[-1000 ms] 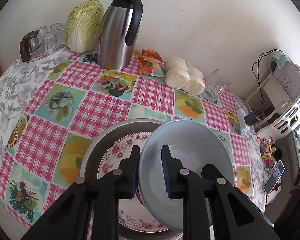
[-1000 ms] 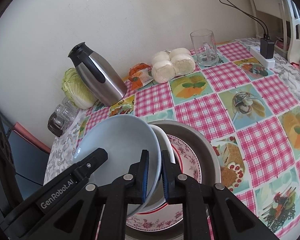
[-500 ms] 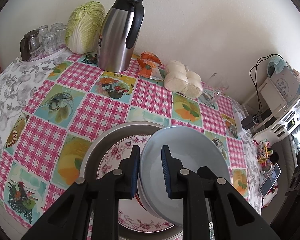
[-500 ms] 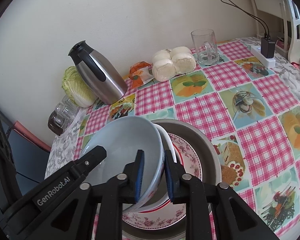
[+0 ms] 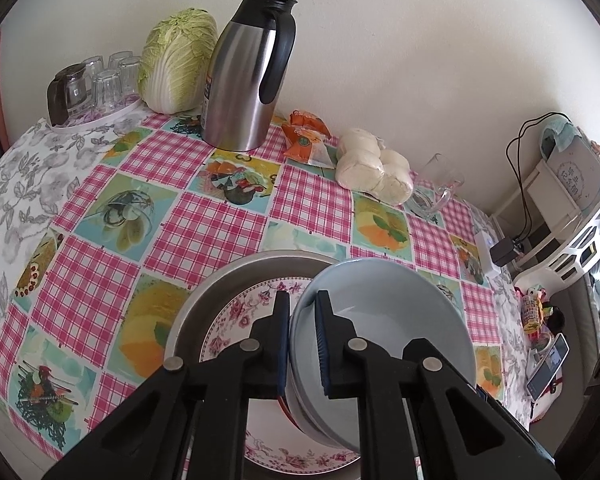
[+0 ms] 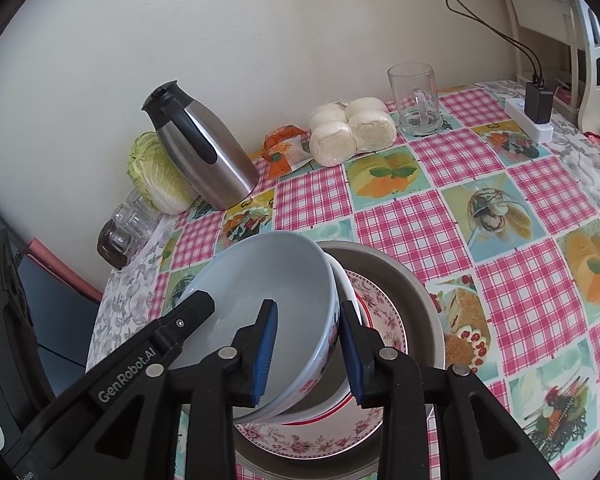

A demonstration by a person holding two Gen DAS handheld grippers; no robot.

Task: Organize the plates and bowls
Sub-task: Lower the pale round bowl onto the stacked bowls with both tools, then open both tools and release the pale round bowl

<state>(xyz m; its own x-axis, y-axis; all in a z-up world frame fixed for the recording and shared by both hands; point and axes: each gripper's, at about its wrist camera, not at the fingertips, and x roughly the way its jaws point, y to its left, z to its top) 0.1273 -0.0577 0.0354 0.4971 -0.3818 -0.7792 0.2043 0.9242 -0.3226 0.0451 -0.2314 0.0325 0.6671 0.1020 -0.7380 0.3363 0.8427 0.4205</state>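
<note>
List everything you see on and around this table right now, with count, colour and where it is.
Pale blue ceramic bowl: one, nested tilted in the white bowl.
White red-rimmed bowl: one, on the floral plate.
Pink floral plate: one, in the metal basin.
Round metal basin: one, grey, near table edge.
Steel thermos jug: one, silver and black, by the wall.
Napa cabbage: one, green, left of jug.
Steamed buns: four, white, bagged.
Orange snack packet: one, beside buns.
Glass mug: one, clear.
Small glasses: several, on a tray.
Left gripper: fingers shut on the blue bowl's rim.
Right gripper: fingers open around the rim.
</note>
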